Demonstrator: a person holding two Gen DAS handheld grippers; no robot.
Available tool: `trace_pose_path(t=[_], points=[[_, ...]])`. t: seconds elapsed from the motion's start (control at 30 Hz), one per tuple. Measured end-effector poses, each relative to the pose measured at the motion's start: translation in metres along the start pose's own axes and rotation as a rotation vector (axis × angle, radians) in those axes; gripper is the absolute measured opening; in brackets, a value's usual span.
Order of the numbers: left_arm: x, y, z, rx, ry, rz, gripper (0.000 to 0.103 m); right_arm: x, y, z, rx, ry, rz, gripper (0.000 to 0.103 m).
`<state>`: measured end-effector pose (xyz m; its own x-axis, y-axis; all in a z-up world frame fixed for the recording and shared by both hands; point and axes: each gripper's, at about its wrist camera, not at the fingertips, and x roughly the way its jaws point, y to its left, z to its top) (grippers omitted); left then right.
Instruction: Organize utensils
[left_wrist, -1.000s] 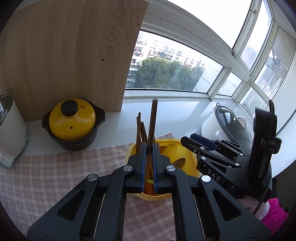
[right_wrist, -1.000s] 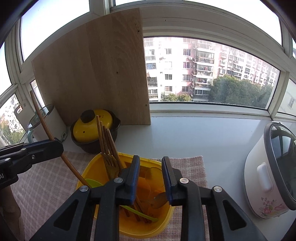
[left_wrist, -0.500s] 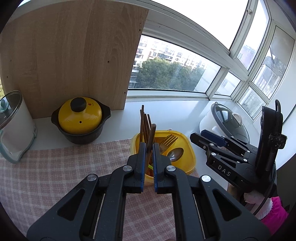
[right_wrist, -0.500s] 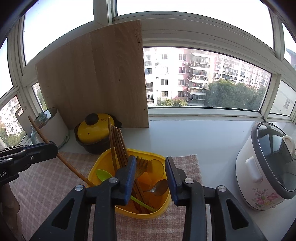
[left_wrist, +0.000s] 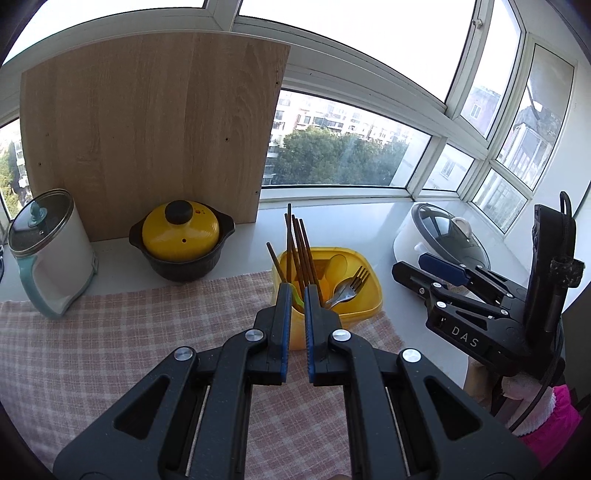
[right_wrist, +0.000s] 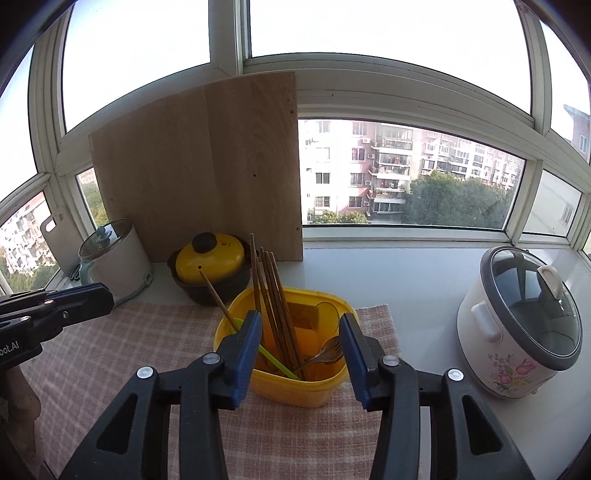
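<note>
**Yellow tub held every utensil in sight**

Yellow plastic marked the centre of the job: the tub (right_wrist: 295, 369) stood on the checked cloth (left_wrist: 129, 332), between the yellow-lidded pot (left_wrist: 181, 236) and the rice cooker (right_wrist: 517, 325). In it stood a bundle of brown chopsticks (right_wrist: 271, 295), with one more chopstick (right_wrist: 218, 295) leaning out to the left, a green-handled utensil (right_wrist: 275, 363) lying across, and a metal fork (left_wrist: 351, 284) resting at the right side. No loose cutlery lay on the cloth or the white sill in either view, so the gathering looked finished, or close to it.

The left gripper (left_wrist: 296, 332) hung over the cloth just short of the tub, its blue pads nearly pressed together with nothing pinched. The right gripper (right_wrist: 301, 354) was spreading its jaws, with the tub seen beyond the gap and nothing between the pads.

What was left, by my reading, was at most straightening the stray chopstick into the bundle; anything outside these two views could not be judged.
</note>
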<state>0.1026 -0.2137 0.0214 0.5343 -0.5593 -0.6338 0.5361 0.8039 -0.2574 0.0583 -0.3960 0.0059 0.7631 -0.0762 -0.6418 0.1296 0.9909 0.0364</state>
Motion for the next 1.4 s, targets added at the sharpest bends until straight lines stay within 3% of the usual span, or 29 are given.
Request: trace_pose_path(t=[0.33, 0.4, 0.53, 0.6, 0.67, 0.8, 0.9, 1.1, 1.2, 1.4], points=[[-0.040, 0.005, -0.030, 0.013, -0.010, 0.027, 0.007, -0.036, 0.021, -0.015, -0.004, -0.029, -0.006, 0.062], [-0.048, 0.007, -0.036, 0.013, -0.014, 0.037, 0.024, -0.044, 0.027, -0.018, -0.009, -0.039, -0.010, 0.066], [-0.065, 0.008, -0.044, 0.027, -0.040, 0.065, 0.031, -0.057, 0.037, -0.020, -0.006, -0.058, -0.002, 0.074], [-0.073, 0.010, -0.048, 0.025, -0.049, 0.075, 0.049, -0.063, 0.043, -0.022, -0.007, -0.064, 0.001, 0.076], [-0.079, 0.012, -0.052, 0.026, -0.060, 0.087, 0.057, -0.069, 0.049, -0.022, -0.014, -0.072, 0.000, 0.077], [-0.089, 0.016, -0.059, 0.033, -0.061, 0.124, 0.059, -0.079, 0.061, -0.025, -0.034, -0.096, -0.014, 0.088], [-0.094, 0.019, -0.065, 0.038, -0.056, 0.153, 0.075, -0.083, 0.066, -0.030, -0.027, -0.102, -0.020, 0.092], [-0.103, 0.026, -0.077, 0.036, -0.056, 0.224, 0.078, -0.083, 0.071, -0.042, -0.006, -0.098, -0.034, 0.093], [-0.104, 0.029, -0.082, 0.040, -0.056, 0.253, 0.091, -0.083, 0.071, -0.047, 0.007, -0.092, -0.036, 0.093], [-0.106, 0.031, -0.090, 0.065, -0.055, 0.302, 0.099, -0.086, 0.071, -0.052, 0.016, -0.097, -0.061, 0.098]])
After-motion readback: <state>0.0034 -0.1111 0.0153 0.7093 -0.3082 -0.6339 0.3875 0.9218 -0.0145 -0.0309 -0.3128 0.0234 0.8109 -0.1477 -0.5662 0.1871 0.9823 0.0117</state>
